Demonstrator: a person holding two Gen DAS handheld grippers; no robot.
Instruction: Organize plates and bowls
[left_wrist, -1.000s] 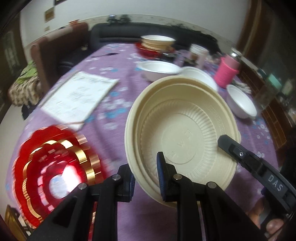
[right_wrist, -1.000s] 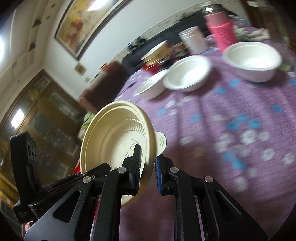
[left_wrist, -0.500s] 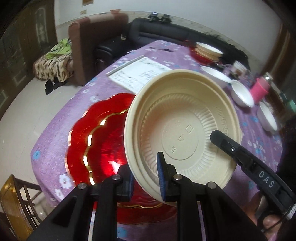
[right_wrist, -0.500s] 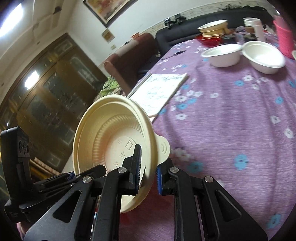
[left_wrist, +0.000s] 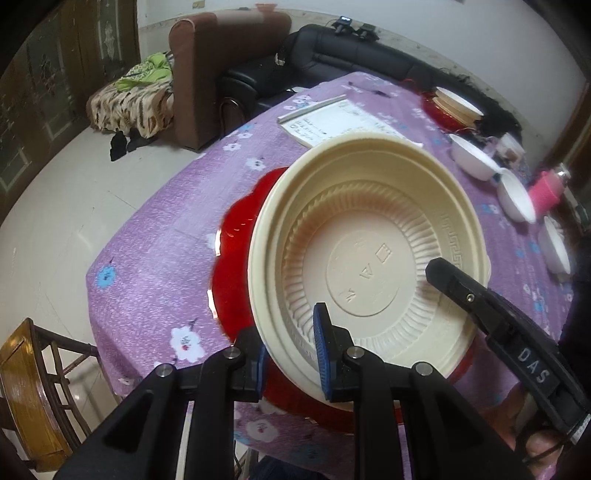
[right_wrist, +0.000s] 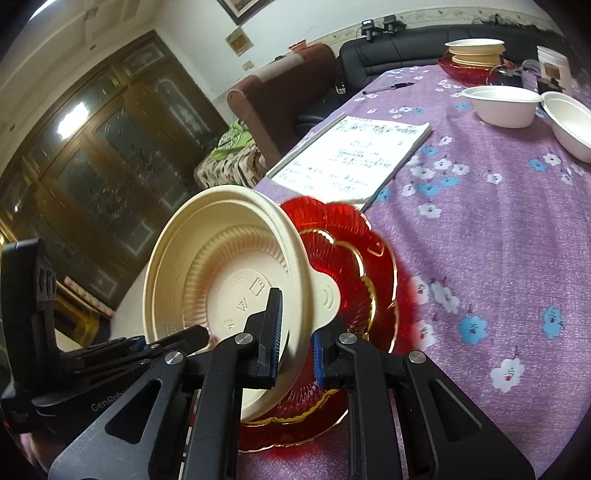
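Two grippers hold one cream bowl over a red plate.

The bench (right_wrist: 498, 229) has a purple flowered cloth. The red plate (right_wrist: 354, 266) lies on it, under the tilted cream bowl (left_wrist: 369, 251). The left gripper (left_wrist: 290, 354) and right gripper (right_wrist: 295, 332) each pinch the bowl's rim.

My left gripper (left_wrist: 290, 356) is clamped across the near rim of the bowl (left_wrist: 369, 266), one blue-padded finger inside the wall and the other outside and beneath it. My right gripper (right_wrist: 295, 345) grips the same bowl at its other side, next to the tab, with its left finger inside and its right finger outside, holding it tilted. In the left view my right gripper reaches in from the lower right, my hand (left_wrist: 532, 439) on it.
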